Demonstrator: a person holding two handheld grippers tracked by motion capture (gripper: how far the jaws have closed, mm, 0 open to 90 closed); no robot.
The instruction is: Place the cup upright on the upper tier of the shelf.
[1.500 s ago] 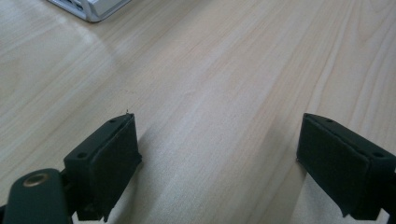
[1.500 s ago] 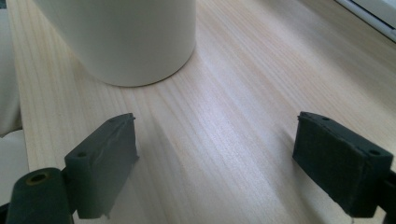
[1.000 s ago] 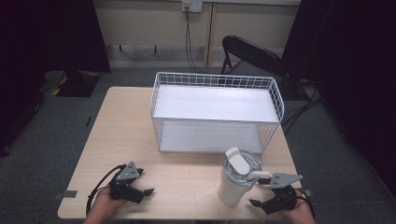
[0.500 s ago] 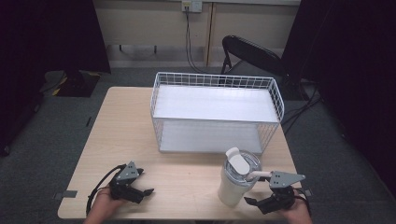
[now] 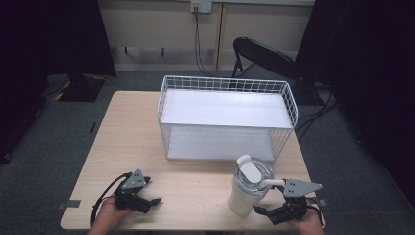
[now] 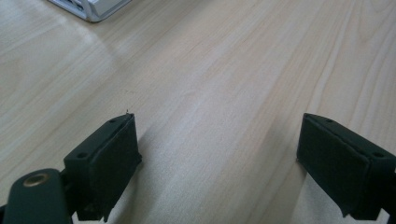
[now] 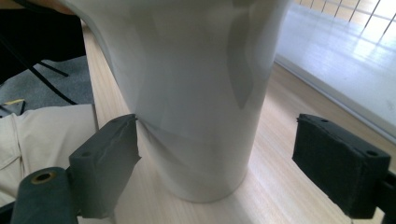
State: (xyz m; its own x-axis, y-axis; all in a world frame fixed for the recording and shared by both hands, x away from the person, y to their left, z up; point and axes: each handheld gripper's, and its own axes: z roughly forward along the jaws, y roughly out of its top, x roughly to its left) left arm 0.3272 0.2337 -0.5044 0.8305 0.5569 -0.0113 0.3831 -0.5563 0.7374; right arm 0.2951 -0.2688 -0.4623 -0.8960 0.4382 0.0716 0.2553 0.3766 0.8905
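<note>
High view: the white tumbler (image 5: 247, 188) stands upright near the front edge of the desk (image 5: 122, 142), toward its right front corner, with its lid closed and its handle pointing right toward the right gripper (image 5: 266, 211). That gripper sits low at the front edge, just beside the tumbler's base, with its grey plate level with the handle. In the right gripper view the jaws are spread wide on either side of the tumbler (image 7: 196, 93); the left-hand pad appears to touch the tumbler's lower wall, while the right-hand pad stands well apart from it, so nothing is clamped yet. This low approach suggests a grip around the narrower lower body, where the pads would have a plain curved surface to close on and the handle stays out of the way. The left gripper (image 5: 151, 201) rests near the left front corner of the desk, well apart from the tumbler, and the left gripper view shows its jaws (image 6: 233, 158) parted over bare wood with nothing between them; it seems parked to keep the working area free. The white wire basket (image 5: 227, 84) occupies the rear half of the desk, just behind the tumbler, and appears the likely destination, which would call for a lift over its front rim.
</note>
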